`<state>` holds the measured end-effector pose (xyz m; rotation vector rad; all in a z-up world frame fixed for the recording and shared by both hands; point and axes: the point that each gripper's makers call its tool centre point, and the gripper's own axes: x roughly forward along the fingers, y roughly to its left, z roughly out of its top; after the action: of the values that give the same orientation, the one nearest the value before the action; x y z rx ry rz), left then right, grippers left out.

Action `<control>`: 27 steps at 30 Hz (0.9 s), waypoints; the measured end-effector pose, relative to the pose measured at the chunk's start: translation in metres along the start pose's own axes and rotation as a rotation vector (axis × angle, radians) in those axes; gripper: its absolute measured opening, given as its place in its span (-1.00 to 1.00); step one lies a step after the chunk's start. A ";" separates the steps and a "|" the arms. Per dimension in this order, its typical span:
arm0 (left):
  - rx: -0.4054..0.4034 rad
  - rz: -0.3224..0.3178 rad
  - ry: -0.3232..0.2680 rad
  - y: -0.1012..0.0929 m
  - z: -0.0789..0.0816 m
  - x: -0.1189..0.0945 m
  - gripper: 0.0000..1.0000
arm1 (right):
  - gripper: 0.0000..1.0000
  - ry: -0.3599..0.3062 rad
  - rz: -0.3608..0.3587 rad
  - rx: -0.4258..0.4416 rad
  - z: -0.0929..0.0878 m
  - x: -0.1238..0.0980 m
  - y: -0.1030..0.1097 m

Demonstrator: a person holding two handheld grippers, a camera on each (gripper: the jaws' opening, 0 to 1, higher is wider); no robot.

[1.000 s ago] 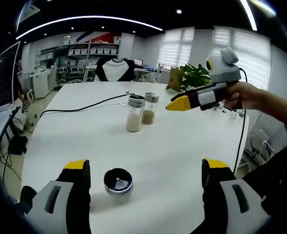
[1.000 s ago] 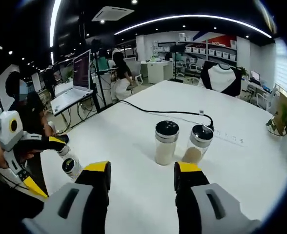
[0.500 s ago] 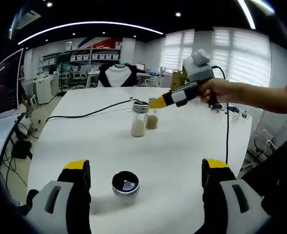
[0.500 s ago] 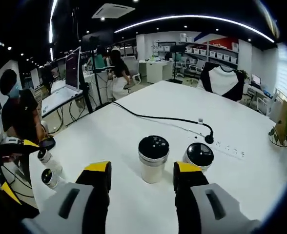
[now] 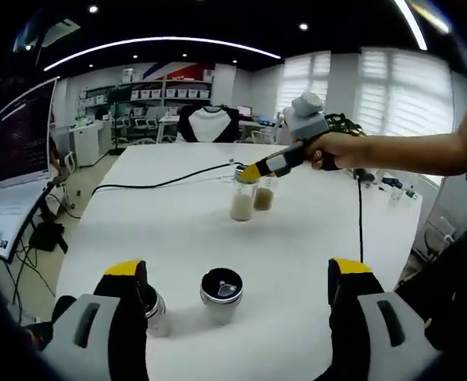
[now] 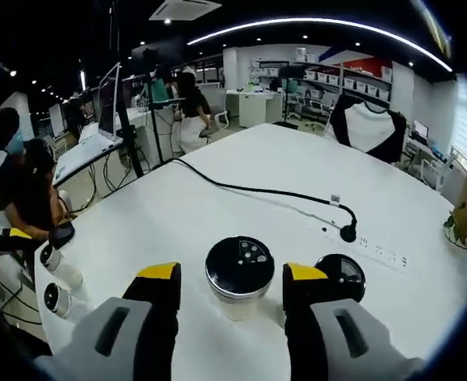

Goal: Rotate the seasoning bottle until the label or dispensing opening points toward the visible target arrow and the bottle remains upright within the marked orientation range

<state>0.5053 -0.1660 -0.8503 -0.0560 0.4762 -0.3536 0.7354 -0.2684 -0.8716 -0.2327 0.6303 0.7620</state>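
Second bottle perhaps touching right claw

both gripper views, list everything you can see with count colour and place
seasoning bottles: two, clear with silver-black caps, mid-table, one between the right gripper's jaws
near bottles: two, same make, at the table's near edge by the left gripper
table: one, white
cable: one, black, across the table
power strip: one, white, by the cable's end
plant: one, green, far table edge
laptop: one, open, side desk
right gripper: yellow-tipped, open around a bottle
left gripper: yellow-tipped, open
hand: one, holding the right gripper
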 end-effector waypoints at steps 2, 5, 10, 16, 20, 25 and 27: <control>-0.011 0.006 0.002 0.001 -0.002 -0.002 0.99 | -0.02 0.000 0.003 -0.003 0.002 0.005 -0.002; -0.014 0.012 0.001 0.001 -0.003 -0.003 0.97 | -0.06 0.035 -0.007 0.022 -0.004 0.015 -0.008; -0.021 0.037 0.007 0.007 -0.007 -0.003 0.89 | -0.26 0.023 -0.017 0.008 -0.002 0.015 -0.012; -0.028 0.033 0.017 0.007 -0.010 -0.001 0.87 | -0.27 0.028 0.024 -0.054 -0.002 0.017 -0.010; -0.023 0.022 0.022 0.006 -0.011 0.000 0.86 | -0.27 0.035 0.039 -0.066 -0.006 0.013 -0.007; -0.029 -0.006 0.011 0.002 -0.007 0.004 0.85 | -0.27 0.036 0.060 -0.081 -0.015 0.003 0.002; -0.014 -0.018 0.021 -0.001 -0.008 0.007 0.85 | -0.27 0.039 0.065 -0.083 -0.019 -0.004 0.007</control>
<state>0.5069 -0.1691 -0.8605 -0.0705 0.4989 -0.3686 0.7197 -0.2730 -0.8841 -0.3054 0.6460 0.8485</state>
